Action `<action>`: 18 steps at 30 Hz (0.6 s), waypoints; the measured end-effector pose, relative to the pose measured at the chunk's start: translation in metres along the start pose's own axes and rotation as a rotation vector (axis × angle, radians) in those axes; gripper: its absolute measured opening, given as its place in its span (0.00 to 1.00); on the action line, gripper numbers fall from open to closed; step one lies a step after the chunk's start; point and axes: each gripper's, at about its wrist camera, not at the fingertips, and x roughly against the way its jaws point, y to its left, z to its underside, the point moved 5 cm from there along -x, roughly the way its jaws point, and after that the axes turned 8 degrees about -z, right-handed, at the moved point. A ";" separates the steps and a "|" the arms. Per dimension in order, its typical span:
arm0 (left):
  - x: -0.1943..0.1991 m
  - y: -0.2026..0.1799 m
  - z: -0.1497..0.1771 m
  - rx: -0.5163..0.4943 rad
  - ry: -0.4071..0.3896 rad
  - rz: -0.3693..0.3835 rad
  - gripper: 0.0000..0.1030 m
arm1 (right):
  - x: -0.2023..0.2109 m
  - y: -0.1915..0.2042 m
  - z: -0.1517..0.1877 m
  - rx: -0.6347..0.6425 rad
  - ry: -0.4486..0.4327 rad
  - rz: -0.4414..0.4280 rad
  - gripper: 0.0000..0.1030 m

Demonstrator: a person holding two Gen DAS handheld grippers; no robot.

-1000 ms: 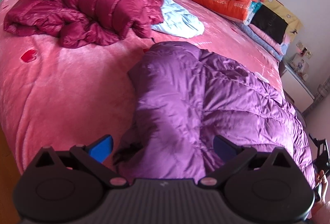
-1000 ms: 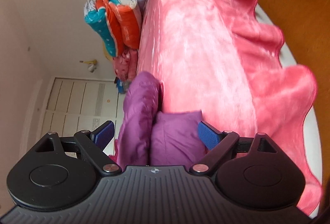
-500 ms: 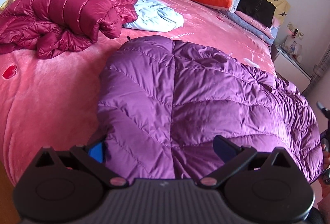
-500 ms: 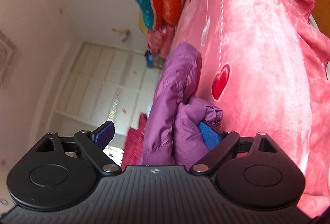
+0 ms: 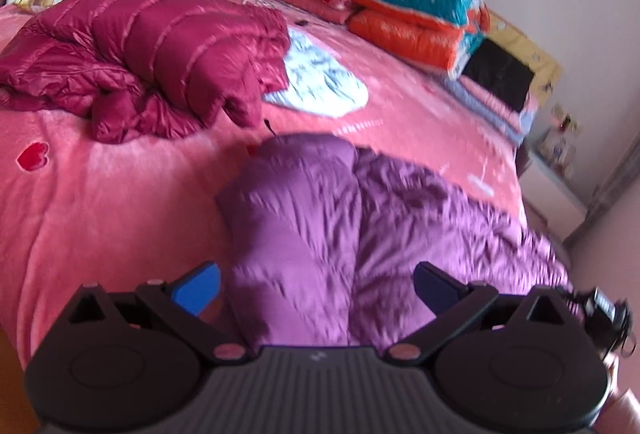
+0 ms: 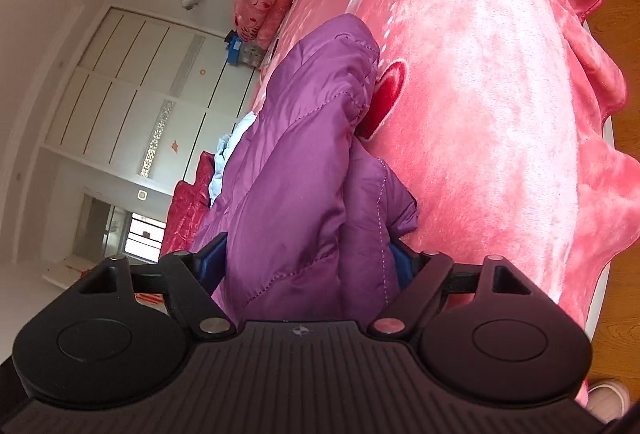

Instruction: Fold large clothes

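A purple down jacket [image 5: 360,218] lies bunched on the pink blanket of the bed [image 5: 100,202], near its front edge. My left gripper [image 5: 316,288] hovers just above the jacket's near end, open, with its blue pads wide apart on either side of the puffy fabric. In the right wrist view, which is rolled sideways, a thick fold of the same jacket [image 6: 296,162] fills the jaws of my right gripper [image 6: 306,260]. Both of its pads press into the fold and are partly hidden by it.
A crumpled maroon down jacket [image 5: 160,46] and a pale blue garment [image 5: 320,86] lie further back on the bed. Folded quilts [image 5: 412,14] are stacked at the headboard. The blanket [image 6: 500,114] drapes over the bed edge to a wooden floor [image 6: 616,14]. White wardrobe doors [image 6: 140,94] stand behind.
My left gripper drew back and rose, so the jacket looks smaller. The right gripper pushed onto the jacket's fold and its jaws narrowed around it.
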 end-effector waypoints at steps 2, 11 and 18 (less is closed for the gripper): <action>-0.006 0.012 -0.010 0.040 0.005 0.022 0.99 | 0.001 0.000 0.000 -0.004 0.025 -0.018 0.96; -0.068 0.056 -0.041 0.236 0.082 0.186 0.99 | -0.017 0.012 0.000 0.128 0.142 0.055 1.00; -0.126 0.028 -0.033 0.079 0.235 0.240 0.99 | -0.016 0.007 0.001 0.122 0.122 0.030 1.00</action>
